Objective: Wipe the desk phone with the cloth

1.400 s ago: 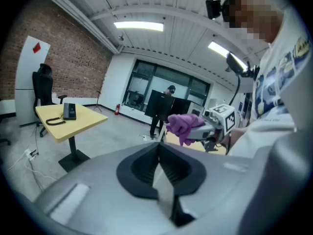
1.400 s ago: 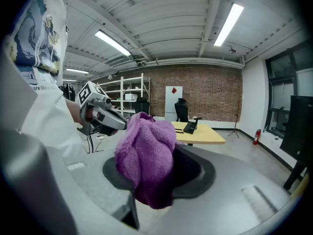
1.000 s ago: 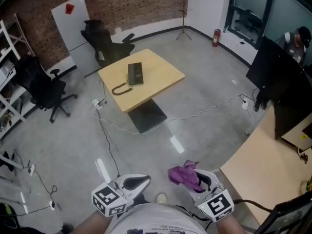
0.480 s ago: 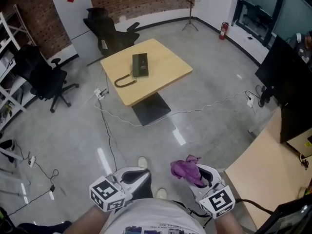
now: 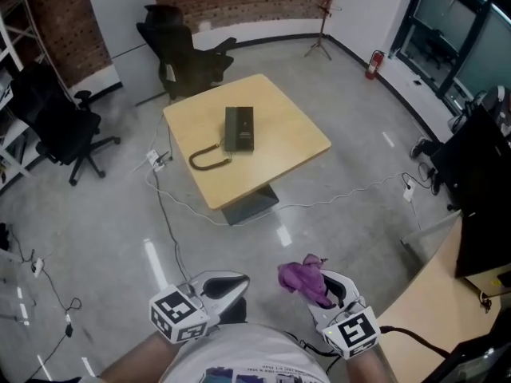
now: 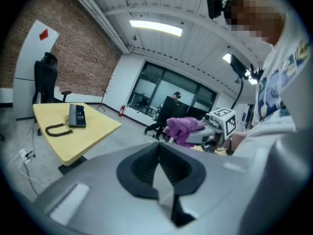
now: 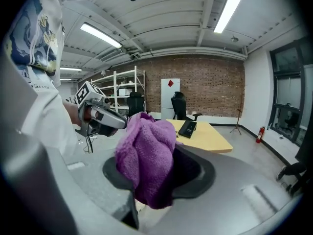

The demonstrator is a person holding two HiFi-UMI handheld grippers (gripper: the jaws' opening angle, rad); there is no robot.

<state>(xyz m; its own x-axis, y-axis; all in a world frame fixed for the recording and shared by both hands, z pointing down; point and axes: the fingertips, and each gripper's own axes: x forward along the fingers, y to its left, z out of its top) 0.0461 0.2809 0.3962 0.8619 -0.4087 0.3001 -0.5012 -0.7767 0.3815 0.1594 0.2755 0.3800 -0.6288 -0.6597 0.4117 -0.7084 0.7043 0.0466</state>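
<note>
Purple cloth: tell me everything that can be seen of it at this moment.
The purple cloth looks like soft, fluffy terry fabric, bunched into a crumpled wad rather than folded flat. It is clamped between the jaws of the right gripper, bulging up above them and hanging a little below, held in the air over the grey floor. Nothing else touches it. It is well apart from the desk phone, which lies on the yellow table across the room.
</note>
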